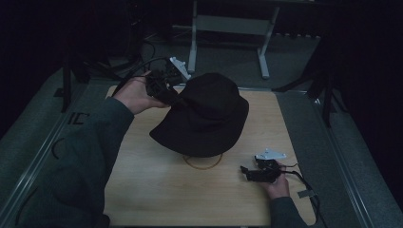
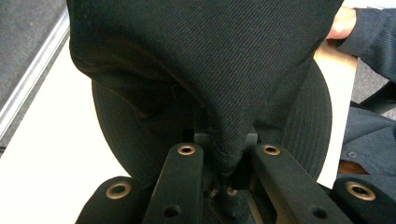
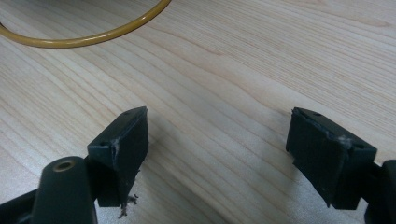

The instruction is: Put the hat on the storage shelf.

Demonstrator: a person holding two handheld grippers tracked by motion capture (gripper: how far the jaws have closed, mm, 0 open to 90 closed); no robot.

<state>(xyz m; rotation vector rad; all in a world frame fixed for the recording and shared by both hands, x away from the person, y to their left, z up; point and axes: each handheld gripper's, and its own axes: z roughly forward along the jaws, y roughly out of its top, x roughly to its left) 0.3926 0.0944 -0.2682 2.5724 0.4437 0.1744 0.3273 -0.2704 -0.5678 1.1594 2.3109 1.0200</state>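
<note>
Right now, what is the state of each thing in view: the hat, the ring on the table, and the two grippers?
Black bucket hat: lifted by a pinched fold of fabric, brim hanging above the table.
Yellow ring: lying flat on the wooden table, partly under the hat.
Left gripper: shut on the hat's fabric.
Right gripper: fingers wide open, empty, low over the table.

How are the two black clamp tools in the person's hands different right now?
The left gripper is shut on a fold of the black fabric bucket hat; the right gripper is open and holds nothing. The left one is raised at the far side of the light wooden table, the right one sits low by its near edge. Both have black jaws.
</note>
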